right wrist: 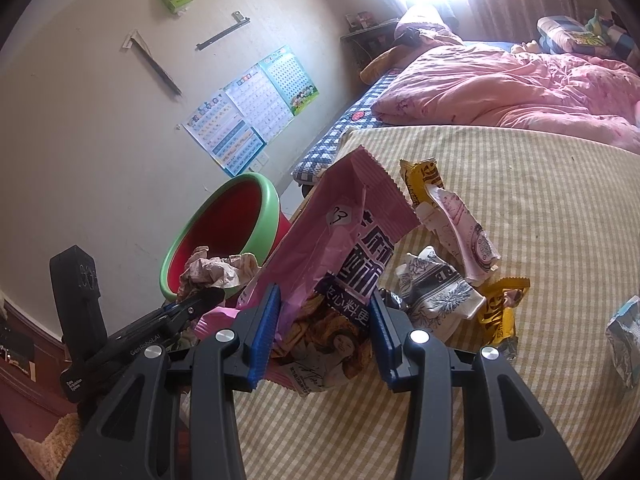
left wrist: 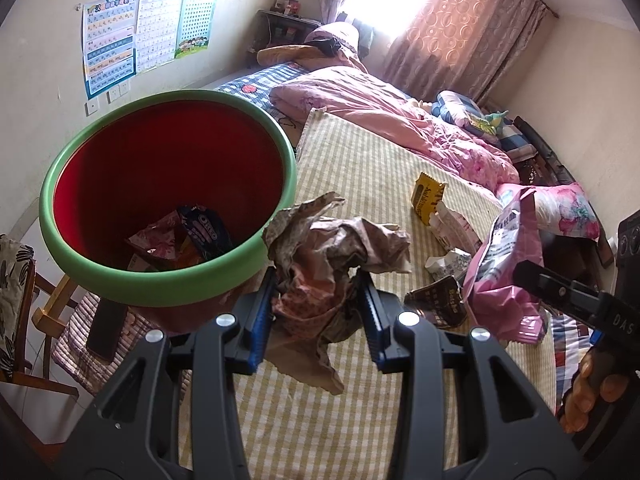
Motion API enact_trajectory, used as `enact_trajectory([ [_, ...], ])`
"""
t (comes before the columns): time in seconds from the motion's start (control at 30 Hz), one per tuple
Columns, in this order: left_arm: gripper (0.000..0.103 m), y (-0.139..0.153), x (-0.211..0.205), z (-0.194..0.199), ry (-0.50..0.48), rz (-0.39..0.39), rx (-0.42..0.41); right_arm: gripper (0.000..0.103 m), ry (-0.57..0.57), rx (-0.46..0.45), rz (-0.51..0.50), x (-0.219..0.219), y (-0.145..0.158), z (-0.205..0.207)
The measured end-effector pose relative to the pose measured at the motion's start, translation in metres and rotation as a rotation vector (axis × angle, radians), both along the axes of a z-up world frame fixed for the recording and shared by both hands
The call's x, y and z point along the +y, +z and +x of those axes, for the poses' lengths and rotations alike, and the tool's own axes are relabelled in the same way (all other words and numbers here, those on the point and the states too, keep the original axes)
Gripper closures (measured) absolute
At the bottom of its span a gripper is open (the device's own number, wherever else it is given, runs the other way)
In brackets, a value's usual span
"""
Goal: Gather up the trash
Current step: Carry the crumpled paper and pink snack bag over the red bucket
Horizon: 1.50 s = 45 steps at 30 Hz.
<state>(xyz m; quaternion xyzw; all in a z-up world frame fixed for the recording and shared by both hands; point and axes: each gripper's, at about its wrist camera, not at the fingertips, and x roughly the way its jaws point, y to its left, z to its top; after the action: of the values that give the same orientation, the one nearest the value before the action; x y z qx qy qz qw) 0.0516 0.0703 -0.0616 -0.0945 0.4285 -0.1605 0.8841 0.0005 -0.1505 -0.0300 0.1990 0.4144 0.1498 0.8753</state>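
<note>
left gripper (left wrist: 316, 300) pinching crumpled paper wad (left wrist: 336, 248) beside one red bin (left wrist: 160, 280), right gripper (right wrist: 324, 320) clamped on one pink snack bag (right wrist: 344, 248), long axis upright, torn mouth up, above striped bed sheet (right wrist: 520, 184)

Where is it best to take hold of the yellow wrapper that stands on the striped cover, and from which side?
Judging by its pose, grip the yellow wrapper at its upright torn top edge, coming from above. It stands tall and thin, and a white wrapper leans against its lower part, so lower down is crowded.
</note>
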Motion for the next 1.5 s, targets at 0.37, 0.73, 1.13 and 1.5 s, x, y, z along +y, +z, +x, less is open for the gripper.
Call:
enact_trajectory([
  [0.37, 0.065, 0.0, 0.008, 0.004, -0.009, -0.007, -0.002, 0.061, -0.011, -0.007, -0.004, 0.007, 0.003, 0.0],
  [0.73, 0.065, 0.004, 0.019, 0.009, -0.016, -0.026, -0.016, 0.061, -0.023, -0.003, -0.001, 0.016, 0.001, 0.003],
  [1.13, 0.065, 0.008, 0.027, 0.015, -0.034, -0.042, -0.024, 0.061, -0.034, -0.018, -0.002, 0.03, 0.007, 0.006],
  [1.5, 0.065, 0.017, 0.043, 0.025, -0.027, -0.047, -0.056, 0.061, -0.047, -0.024, -0.005, 0.044, 0.011, 0.015],
])
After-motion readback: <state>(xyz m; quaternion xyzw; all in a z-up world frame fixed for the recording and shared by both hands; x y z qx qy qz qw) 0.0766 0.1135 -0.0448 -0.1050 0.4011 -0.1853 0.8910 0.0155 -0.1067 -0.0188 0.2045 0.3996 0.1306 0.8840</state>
